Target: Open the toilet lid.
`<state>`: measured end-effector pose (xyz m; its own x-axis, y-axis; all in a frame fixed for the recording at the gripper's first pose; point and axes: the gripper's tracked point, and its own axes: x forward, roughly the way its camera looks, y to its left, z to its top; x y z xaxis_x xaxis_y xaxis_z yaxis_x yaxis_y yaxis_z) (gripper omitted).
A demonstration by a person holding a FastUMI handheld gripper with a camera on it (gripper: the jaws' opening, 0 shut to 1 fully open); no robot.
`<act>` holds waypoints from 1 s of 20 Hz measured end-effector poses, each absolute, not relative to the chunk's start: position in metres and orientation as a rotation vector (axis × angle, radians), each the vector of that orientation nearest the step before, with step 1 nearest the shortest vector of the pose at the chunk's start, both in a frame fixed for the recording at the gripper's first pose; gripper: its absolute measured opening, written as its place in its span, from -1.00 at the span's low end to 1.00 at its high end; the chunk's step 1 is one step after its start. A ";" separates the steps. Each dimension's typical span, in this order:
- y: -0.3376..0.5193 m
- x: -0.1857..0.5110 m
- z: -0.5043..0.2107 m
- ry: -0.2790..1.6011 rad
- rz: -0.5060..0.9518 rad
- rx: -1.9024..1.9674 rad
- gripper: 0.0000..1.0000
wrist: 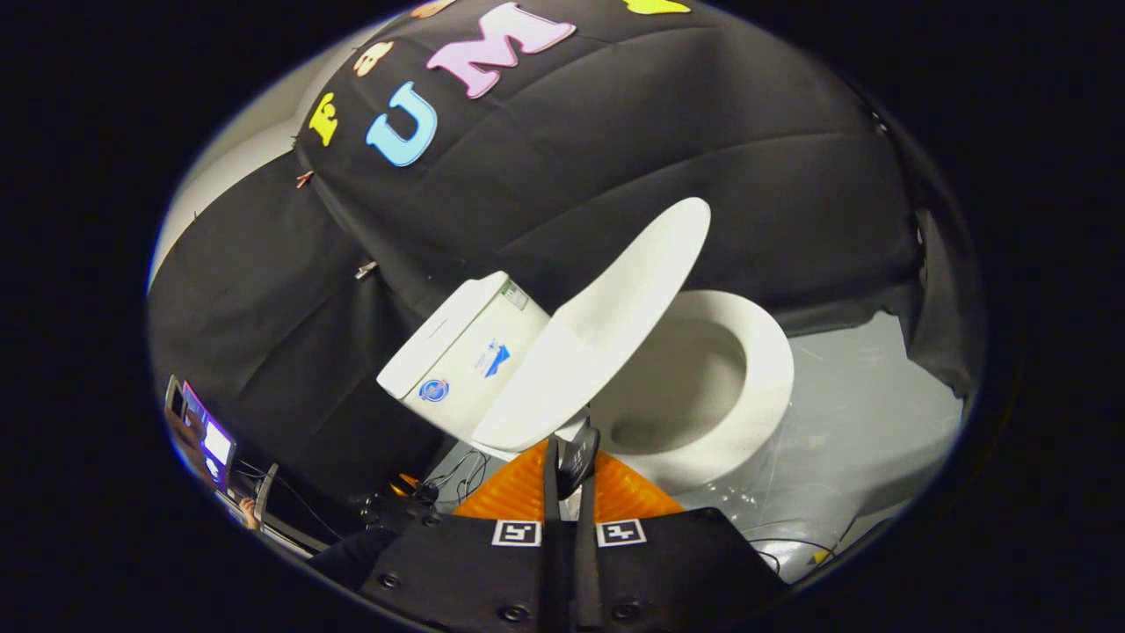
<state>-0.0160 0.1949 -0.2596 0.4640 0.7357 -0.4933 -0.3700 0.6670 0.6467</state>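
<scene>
The toilet lid (606, 325) is seen raised partway, tilted up from the bowl (729, 387) and leaning toward the tank (457, 352), with its lower edge just ahead of the tool (569, 466). The tool's fingers are seen drawn close together, with a small dark tab or strap (577, 457) apparently pinched between them just below the lid's edge; whether that tab belongs to the lid or only lies in front of it cannot be told. The step in hand is judged to be the last part of the swing, the lid being well off the seat rim but not yet resting back against the tank. It would be done well if the pinch were kept firm while the tool is carried along an arc about the hinge, rather than pulled straight, so that the lid is neither twisted nor let slip. The lid should be eased onto the tank and not dropped. As for containers, the bowl lies open beyond the lid, and nothing is seen inside it; its deepest part is shadowed. The tank is closed by its cover.
</scene>
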 end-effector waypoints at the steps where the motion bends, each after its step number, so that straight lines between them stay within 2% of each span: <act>1: 0.201 -0.015 -0.248 0.815 0.733 0.478 -0.84; 7: 0.253 -0.008 -0.177 0.725 0.824 0.449 -0.83; 20: 0.365 -0.002 -0.093 0.603 0.919 0.283 -0.83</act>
